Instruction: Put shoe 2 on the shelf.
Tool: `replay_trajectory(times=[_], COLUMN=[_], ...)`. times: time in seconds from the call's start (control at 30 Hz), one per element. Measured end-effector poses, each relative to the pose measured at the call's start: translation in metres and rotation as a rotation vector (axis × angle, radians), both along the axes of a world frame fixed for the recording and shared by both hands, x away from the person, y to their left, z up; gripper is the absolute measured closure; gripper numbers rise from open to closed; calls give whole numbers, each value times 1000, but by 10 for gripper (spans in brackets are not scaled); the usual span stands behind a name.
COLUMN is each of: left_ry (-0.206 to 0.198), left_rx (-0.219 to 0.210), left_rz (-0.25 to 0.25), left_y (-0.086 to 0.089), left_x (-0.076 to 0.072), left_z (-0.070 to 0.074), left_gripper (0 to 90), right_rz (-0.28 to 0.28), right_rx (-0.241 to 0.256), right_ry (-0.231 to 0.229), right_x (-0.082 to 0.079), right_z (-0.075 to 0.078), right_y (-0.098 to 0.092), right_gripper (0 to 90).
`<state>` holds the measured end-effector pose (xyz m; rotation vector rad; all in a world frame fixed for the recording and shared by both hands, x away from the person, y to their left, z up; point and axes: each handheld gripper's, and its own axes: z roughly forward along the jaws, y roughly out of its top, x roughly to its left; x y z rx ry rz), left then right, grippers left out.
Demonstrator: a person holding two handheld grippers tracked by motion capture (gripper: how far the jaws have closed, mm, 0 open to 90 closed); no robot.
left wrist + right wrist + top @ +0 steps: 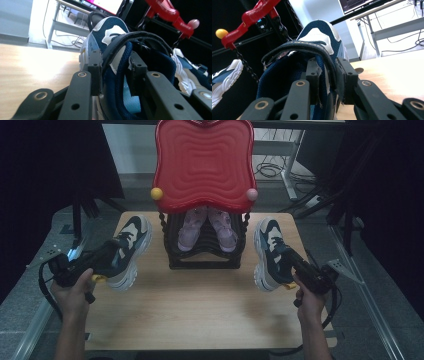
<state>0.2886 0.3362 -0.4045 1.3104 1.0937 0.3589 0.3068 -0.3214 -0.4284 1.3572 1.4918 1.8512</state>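
**A:** Item one?

**B:** Left sneaker, navy and cream, on the wooden table left of the black shoe rack. Toe points away and slightly inward; heel toward the person. The left gripper has it by the heel collar, one jaw inside the shoe and one outside, pinched on the padded rim, as the left gripper view shows.

**A:** Item two?

**B:** Right sneaker, same pattern, right of the rack, long axis running front to back, toe away. The right gripper clamps its heel collar likewise, jaws pressed on the rim.

**A:** Rack contents?

**B:** One pair of pink shoes on an upper tier, under the red wavy tray on top.

**A:** Governing relation?

**B:** Each shoe extends forward from its jaws, and the rack lies between and ahead. Likely each hand must swing its toe inward toward the rack front; both are about equally near.
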Motion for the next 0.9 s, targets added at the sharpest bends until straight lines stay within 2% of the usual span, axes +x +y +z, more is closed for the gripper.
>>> replay_trajectory(times=[0.37, 0.7, 0.9], left_ry=[-23, -41, -49], left_rx=[18, 3, -9], left_rz=[-1, 11, 15], left_y=[-1, 0, 1], left_x=[10, 16, 19], left_z=[23, 34, 40], left_gripper=[691, 690, 690], right_rz=[-4, -8, -9], right_rx=[14, 24, 13], right_ry=[-14, -31, -43], right_x=[14, 21, 23], right_z=[16, 32, 41], right_y=[4, 6, 7], right_gripper=[738, 738, 738])
